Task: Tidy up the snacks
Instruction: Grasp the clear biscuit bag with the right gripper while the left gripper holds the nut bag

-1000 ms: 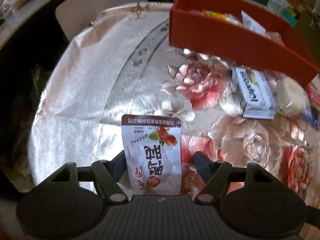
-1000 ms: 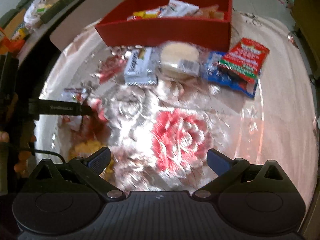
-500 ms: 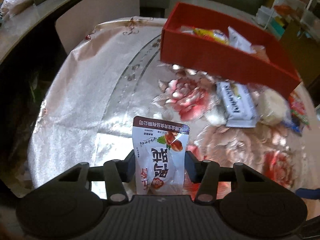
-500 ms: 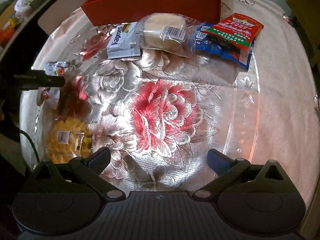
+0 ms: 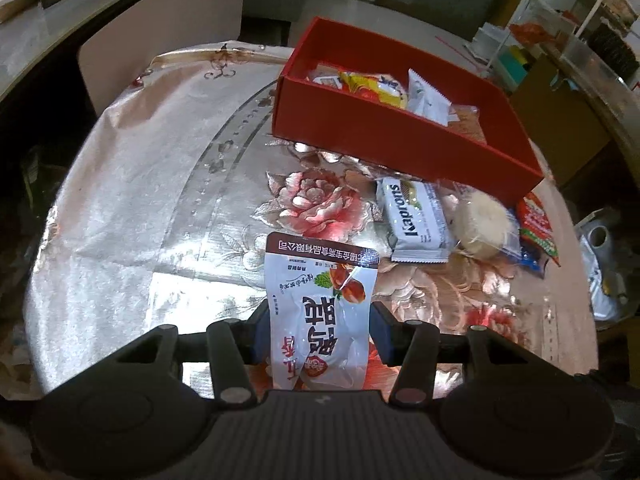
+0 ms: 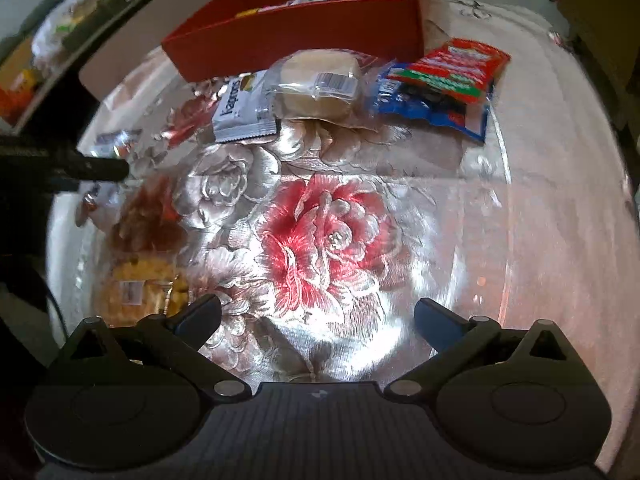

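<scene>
My left gripper (image 5: 318,330) is shut on a white snack pouch (image 5: 320,308) with a brown top band and red fruit print, lifted a little off the floral tablecloth. The red box (image 5: 400,140) with several packets inside stands beyond it, up and to the right. In the right wrist view my right gripper (image 6: 318,320) stands open over a red rose on the cloth, nothing between its fingers. Ahead of it lie a white Kaprons wafer pack (image 6: 242,108), a wrapped round bun (image 6: 320,88) and a red-and-blue packet (image 6: 448,84), in front of the red box (image 6: 300,36).
A clear bag of yellow snacks (image 6: 140,288) lies at the near left of the right wrist view. The left gripper's black body (image 6: 64,166) reaches in from the left. A chair back (image 5: 160,40) stands behind the round table. Shelves and cartons (image 5: 560,60) fill the far right.
The left jaws closed onto the white pouch and lifted it a little. The right gripper sank and shifted, so the snacks by the red box look nearer.
</scene>
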The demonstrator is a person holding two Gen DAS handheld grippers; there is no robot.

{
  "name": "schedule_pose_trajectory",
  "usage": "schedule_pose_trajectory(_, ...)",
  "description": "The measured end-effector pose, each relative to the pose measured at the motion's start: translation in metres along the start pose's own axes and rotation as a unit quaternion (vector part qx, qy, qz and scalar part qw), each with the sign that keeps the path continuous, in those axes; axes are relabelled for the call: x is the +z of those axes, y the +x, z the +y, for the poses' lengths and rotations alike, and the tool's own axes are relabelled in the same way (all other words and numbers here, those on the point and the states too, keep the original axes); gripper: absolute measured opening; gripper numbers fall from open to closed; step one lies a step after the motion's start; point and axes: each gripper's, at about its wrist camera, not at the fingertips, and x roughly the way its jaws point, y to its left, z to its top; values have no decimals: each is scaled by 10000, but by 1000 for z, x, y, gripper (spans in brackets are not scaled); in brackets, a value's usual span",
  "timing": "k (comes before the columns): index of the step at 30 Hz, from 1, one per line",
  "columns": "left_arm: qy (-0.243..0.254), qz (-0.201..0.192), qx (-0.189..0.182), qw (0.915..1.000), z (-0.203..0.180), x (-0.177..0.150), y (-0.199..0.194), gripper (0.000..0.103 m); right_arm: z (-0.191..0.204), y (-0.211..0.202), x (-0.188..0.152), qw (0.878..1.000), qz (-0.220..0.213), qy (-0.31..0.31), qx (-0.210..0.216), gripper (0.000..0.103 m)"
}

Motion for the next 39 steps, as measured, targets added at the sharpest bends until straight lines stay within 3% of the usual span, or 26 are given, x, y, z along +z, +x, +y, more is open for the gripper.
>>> schedule_pose_trajectory(2,-4,-26,-35,10000,2,1,-2,44,11,1,3,9997,-11,-190,-149,102)
schedule_pose_trajectory(5,-66,-81,-89,9999,7,3,-8,44,44,-6,4,9966,-90,-800,159,102)
schedule_pose_trajectory(8,-166,-165,-123,9997,13,6,-15,44,81,-9,0,9846,-72,-1658,542,102)
schedule_pose_trajectory(12,-287,-253,-178,9991,22,7,-24,44,118,-1,-10,9615,217,-2669,618,102)
schedule_pose_trajectory(15,-343,-285,-198,9988,27,7,-27,44,138,10,-16,9348,364,-3519,308,101)
schedule_pose_trajectory(21,-386,-257,-225,9987,31,6,-27,44,165,33,-15,8849,681,-4600,274,101)
schedule_pose_trajectory(23,-391,-247,-236,9987,32,6,-27,44,169,38,-7,8793,703,-4695,381,102)
schedule_pose_trajectory(27,-429,-222,-233,9986,34,7,-25,44,170,52,14,8891,708,-4489,543,103)
schedule_pose_trajectory(31,-506,-204,-240,9982,38,9,-23,44,161,58,25,9222,692,-3762,570,103)
schedule_pose_trajectory(34,-541,-215,-267,9979,38,10,-24,44,150,59,31,9546,571,-2892,423,103)
schedule_pose_trajectory(36,-546,-234,-298,9978,39,10,-25,44,140,58,35,9694,491,-2383,325,103)
schedule_pose_trajectory(39,-595,-261,-329,9973,42,10,-28,44,144,54,29,9691,357,-2441,36,103)
